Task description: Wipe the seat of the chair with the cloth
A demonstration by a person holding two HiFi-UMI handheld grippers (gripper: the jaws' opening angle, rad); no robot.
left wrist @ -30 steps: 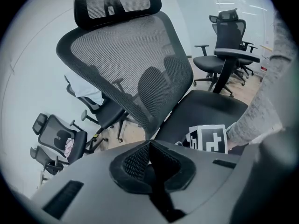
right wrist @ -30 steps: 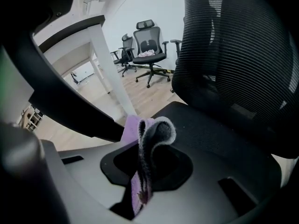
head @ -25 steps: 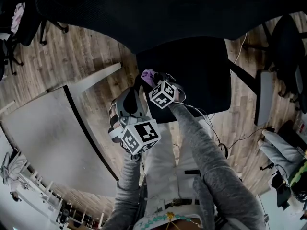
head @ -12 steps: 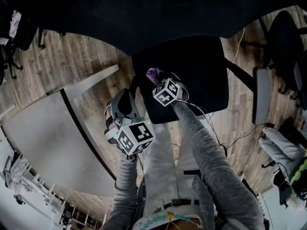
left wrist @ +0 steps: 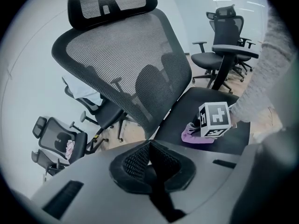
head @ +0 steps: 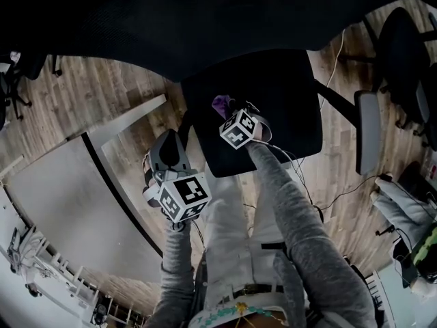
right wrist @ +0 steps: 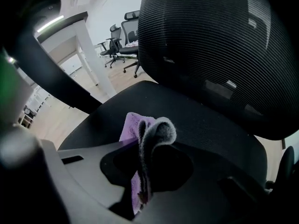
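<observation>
A black office chair stands before me, its seat [head: 273, 115] dark and flat under a tall mesh back [left wrist: 135, 64]. My right gripper [head: 229, 115] is shut on a purple cloth [head: 220, 104] and presses it onto the seat's left front part. In the right gripper view the cloth [right wrist: 140, 139] hangs folded between the jaws, its free end lying on the seat [right wrist: 196, 120]. My left gripper [head: 166, 157] hovers off the seat's left edge above the floor, jaws shut with nothing in them. The left gripper view shows the cloth [left wrist: 194, 135] under the right gripper's marker cube [left wrist: 215, 119].
A white desk [head: 61, 197] fills the lower left, its edge close to the chair. An armrest [head: 364, 132] stands right of the seat. Cables [head: 321, 200] trail over the wooden floor. More office chairs [left wrist: 219, 45] stand farther off, and another chair [left wrist: 56, 141] at the left.
The right gripper with the cloth has slid slightly farther onto the seat. My left gripper has drifted back and left, away from the seat.
</observation>
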